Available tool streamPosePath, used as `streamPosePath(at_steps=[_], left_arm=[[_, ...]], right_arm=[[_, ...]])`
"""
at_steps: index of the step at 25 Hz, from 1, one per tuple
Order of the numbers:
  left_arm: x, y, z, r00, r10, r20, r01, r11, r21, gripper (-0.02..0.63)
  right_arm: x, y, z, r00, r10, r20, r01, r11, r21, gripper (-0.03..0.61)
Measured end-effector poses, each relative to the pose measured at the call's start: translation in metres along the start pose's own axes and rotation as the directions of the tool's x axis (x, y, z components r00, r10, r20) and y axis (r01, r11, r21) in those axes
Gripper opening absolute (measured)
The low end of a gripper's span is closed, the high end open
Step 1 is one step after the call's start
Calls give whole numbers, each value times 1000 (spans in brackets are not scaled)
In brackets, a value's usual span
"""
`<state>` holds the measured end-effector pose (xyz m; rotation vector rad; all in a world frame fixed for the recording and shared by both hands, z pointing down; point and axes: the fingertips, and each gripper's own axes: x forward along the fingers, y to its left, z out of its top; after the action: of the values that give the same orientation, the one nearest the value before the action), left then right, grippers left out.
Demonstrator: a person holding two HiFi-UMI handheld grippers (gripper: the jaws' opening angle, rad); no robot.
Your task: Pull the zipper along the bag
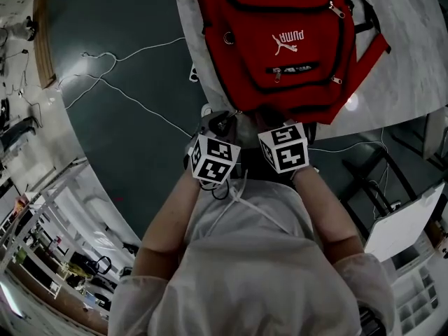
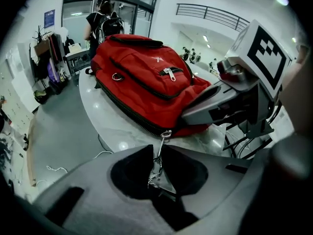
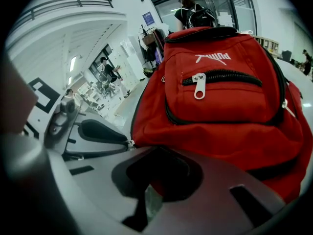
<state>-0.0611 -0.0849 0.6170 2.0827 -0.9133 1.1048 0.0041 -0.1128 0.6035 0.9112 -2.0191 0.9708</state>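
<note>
A red backpack (image 1: 287,40) lies on a round pale table (image 1: 413,54), its bottom end toward me. In the left gripper view, a metal zipper pull (image 2: 159,155) hangs from the slider (image 2: 167,133) on the black main zipper at the bag's near lower edge. My left gripper (image 2: 157,150) is shut on that pull, the jaw tips meeting around it. Beside it, my right gripper (image 3: 156,153) is shut on red fabric (image 3: 153,189) at the bag's bottom edge. From the head view both grippers, left (image 1: 222,123) and right (image 1: 271,120), sit side by side at the bag's near end.
A front pocket with its own silver pull (image 3: 198,85) faces the right gripper. White cables (image 1: 126,82) trail over the dark floor left of the table. Shelving (image 1: 42,222) stands at the lower left. A person with a backpack (image 2: 105,23) stands far behind the table.
</note>
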Motion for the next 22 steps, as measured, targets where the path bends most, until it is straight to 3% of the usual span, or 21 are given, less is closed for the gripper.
streamPosePath(at_steps=[5, 11, 22], left_arm=[[4, -6, -1, 999, 15, -32, -12, 997, 77, 32], [4, -6, -3, 999, -10, -38, 11, 1000, 26, 31], [3, 9, 3, 999, 24, -28, -23, 999, 26, 31]], right_arm=[[1, -1, 0, 1000, -1, 5, 1, 1000, -4, 28], [1, -1, -3, 1000, 5, -14, -5, 1000, 17, 28], [2, -2, -3, 998, -7, -60, 9, 1000, 18, 28]])
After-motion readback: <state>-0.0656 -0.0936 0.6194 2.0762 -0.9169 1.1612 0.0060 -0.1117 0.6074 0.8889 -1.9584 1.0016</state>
